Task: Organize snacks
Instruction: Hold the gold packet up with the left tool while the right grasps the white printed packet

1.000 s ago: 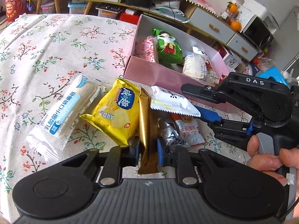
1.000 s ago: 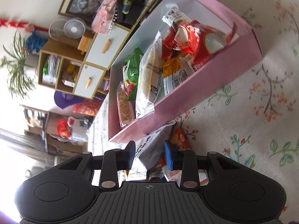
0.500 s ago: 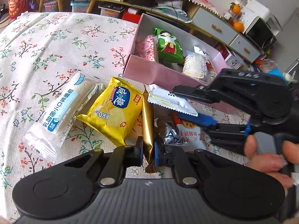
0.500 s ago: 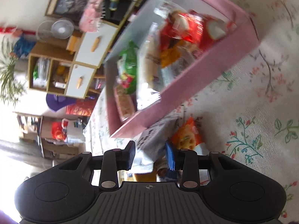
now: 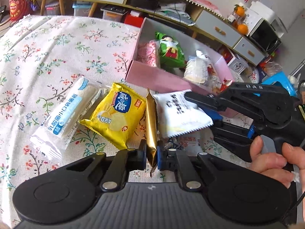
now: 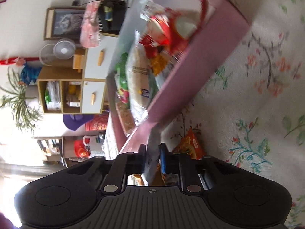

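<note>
While left fingers [image 5: 152,152] pinch gold packet [image 5: 151,122], right fingers [image 5: 198,105] clamp white packet [image 5: 177,114], yellow "ARD" bag [image 5: 116,116].

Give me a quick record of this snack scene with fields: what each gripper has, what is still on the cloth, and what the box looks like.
left gripper: shut on gold packet
right gripper: shut on white packet
on cloth: yellow biscuit packet, long white roll packet
pink box: open, partly filled, green packet inside
surface: floral tablecloth
</note>
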